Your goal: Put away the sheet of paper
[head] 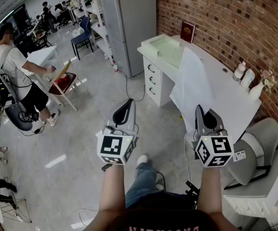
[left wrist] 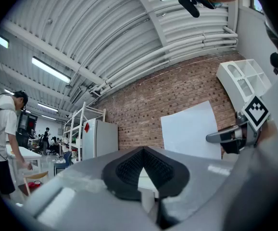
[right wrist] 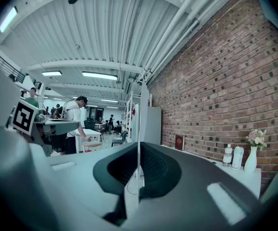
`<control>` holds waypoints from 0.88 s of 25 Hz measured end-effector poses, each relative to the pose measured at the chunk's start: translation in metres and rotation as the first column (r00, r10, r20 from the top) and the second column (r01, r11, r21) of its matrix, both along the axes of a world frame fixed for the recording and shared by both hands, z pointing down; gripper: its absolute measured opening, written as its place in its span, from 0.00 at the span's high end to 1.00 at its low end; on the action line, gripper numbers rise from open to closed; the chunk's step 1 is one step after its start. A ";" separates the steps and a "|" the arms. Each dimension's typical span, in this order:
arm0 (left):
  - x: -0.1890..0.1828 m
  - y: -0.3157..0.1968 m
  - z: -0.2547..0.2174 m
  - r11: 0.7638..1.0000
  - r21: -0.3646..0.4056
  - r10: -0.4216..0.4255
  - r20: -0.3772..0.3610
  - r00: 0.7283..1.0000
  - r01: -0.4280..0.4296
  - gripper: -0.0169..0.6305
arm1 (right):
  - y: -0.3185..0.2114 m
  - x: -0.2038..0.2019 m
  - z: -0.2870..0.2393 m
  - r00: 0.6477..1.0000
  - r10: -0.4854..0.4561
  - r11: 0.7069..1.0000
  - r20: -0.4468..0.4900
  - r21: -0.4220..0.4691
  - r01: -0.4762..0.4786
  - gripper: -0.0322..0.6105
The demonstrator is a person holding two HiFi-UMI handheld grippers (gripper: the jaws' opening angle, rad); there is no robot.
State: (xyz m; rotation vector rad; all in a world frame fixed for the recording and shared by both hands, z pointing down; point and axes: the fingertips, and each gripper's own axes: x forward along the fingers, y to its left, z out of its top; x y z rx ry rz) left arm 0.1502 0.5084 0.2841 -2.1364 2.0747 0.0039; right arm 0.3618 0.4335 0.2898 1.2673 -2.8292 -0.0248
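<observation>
Paper: the sheet of paper point(head: 193, 83) is white and hangs in the air, pinched at its near edge by my right claw point(head: 200, 110). It reaches away from me, so from my head it shows in front of the desk.
Right claw: clenched on the sheet. Along my own jaws point(right wrist: 140, 146) the paper point(right wrist: 139, 124) is only a thin upright line between the two black pads.
Left claw: my left claw point(head: 128, 102) is closed, its pad tips meeting point(left wrist: 144, 150), with nothing between them. It sits level with the right claw, apart from it on the left.
Seen from the left: the sheet's point(left wrist: 189, 129) broad face fills the space just left of the right claw.
Desk: a white desk point(head: 228, 93) stands against the brick wall point(head: 235, 18), to the far right of me.
On the desk: a pale tray point(head: 165, 47) at the far end, a red book point(head: 187, 32) leaning on the wall, two small bottles point(head: 243, 74) and a vase point(head: 257, 89) of flowers nearer.
Chair: a grey chair point(head: 261, 148) is at the desk's near end.
Far left: a person point(head: 18, 66) stands at another table.
</observation>
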 end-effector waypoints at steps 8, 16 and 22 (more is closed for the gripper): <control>-0.014 -0.051 0.003 1.000 0.005 0.005 0.000 1.000 -0.005 0.98 | -0.046 -0.009 0.004 1.000 0.010 1.000 0.023 -0.008 -0.010 0.95; -0.053 -0.126 0.000 1.000 0.009 0.013 -0.025 1.000 -0.013 0.98 | -0.120 -0.046 0.006 0.999 0.023 1.000 0.028 -0.005 -0.023 0.95; -0.102 -0.196 0.007 0.999 -0.037 0.003 -0.027 1.000 -0.004 0.98 | -0.189 -0.095 0.010 1.000 0.028 0.999 0.011 -0.023 -0.028 0.95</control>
